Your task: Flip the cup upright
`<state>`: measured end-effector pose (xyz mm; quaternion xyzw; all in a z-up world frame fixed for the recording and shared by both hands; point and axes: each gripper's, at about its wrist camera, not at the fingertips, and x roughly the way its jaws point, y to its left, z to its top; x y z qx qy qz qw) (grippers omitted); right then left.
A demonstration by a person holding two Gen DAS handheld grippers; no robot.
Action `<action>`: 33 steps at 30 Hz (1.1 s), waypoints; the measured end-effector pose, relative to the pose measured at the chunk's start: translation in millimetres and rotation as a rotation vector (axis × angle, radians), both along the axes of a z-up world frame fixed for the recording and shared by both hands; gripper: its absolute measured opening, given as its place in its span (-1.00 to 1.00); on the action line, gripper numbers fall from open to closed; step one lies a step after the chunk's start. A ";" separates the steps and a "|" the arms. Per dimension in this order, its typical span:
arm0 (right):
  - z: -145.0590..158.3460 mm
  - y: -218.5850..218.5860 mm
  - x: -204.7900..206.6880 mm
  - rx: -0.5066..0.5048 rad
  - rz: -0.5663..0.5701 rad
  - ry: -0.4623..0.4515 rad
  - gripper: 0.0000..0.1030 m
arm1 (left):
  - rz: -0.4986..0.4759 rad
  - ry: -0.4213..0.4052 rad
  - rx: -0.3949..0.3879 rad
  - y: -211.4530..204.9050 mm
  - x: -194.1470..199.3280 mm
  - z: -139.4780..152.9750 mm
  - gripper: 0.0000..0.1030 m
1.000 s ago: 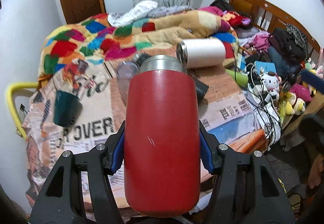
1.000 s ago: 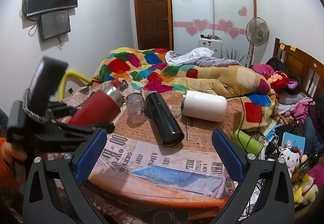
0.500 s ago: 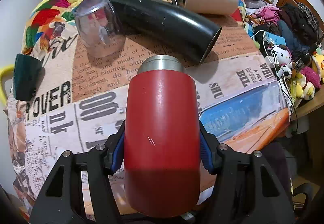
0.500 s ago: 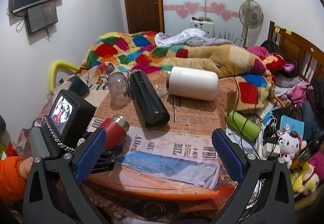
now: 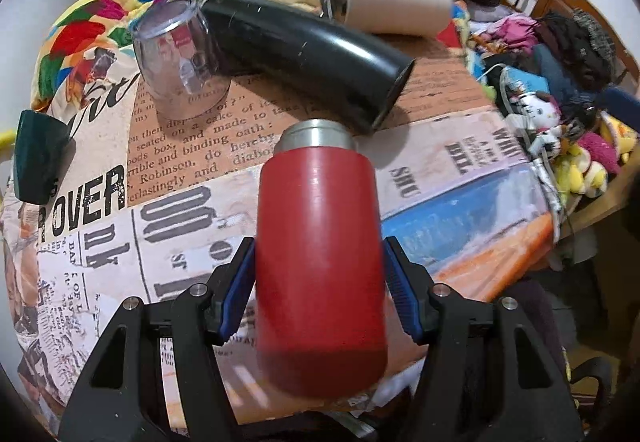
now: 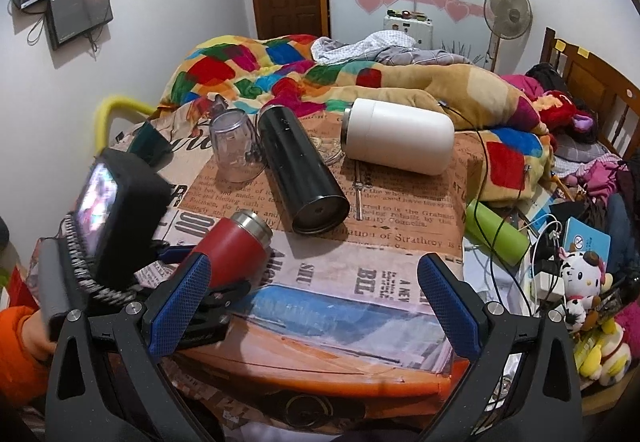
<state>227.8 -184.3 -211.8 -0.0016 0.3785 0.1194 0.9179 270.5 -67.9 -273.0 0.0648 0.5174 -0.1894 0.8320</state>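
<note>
My left gripper (image 5: pixel 319 278) is shut on a red cup with a steel rim (image 5: pixel 320 250), held tilted, rim pointing forward and down, low over the table's front left. In the right wrist view the red cup (image 6: pixel 234 246) points right and up, with the left gripper's fingers (image 6: pixel 224 292) around it. My right gripper (image 6: pixel 314 302) is open and empty over the table's front edge. A black flask (image 6: pixel 298 180) and a white cup (image 6: pixel 396 136) lie on their sides further back.
A newspaper-print cloth covers the round table (image 6: pixel 360 282). A clear tumbler (image 6: pixel 234 146) stands upside down beside the black flask. A dark green cup (image 5: pixel 36 158) sits at the left edge. A green bottle (image 6: pixel 496 230), cables and plush toys lie right. The bed is behind.
The left gripper has tipped the red cup downward and brought it lower and nearer the table. The right gripper has moved slightly closer and stays open.
</note>
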 end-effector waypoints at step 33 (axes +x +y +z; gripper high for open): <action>-90.0 81.9 89.7 0.164 0.067 0.428 0.46 | 0.346 -0.222 0.042 129.0 -69.9 31.5 0.26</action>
